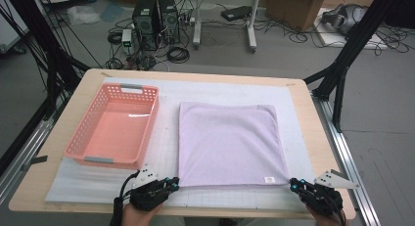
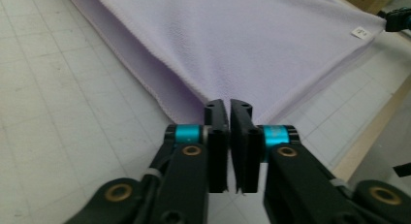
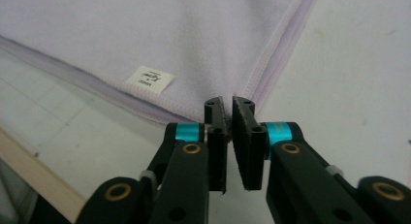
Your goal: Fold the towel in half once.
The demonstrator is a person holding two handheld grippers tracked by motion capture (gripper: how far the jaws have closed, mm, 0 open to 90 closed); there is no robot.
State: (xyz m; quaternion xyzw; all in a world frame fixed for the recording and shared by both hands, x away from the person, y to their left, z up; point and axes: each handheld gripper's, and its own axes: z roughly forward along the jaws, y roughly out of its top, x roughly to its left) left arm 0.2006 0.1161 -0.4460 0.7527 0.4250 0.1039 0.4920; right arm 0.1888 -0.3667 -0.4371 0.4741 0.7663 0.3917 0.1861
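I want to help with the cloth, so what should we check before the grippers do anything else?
1. Left gripper at the cloth's near left corner: ok.
2. Right gripper at the near right corner: ok.
3. Corners gripped: not ok. Both pairs of jaws stand a slit apart, with no cloth seen between them.
4. Cloth flat and square on the mat: ok.
5. Basket empty and apart from the cloth: ok.
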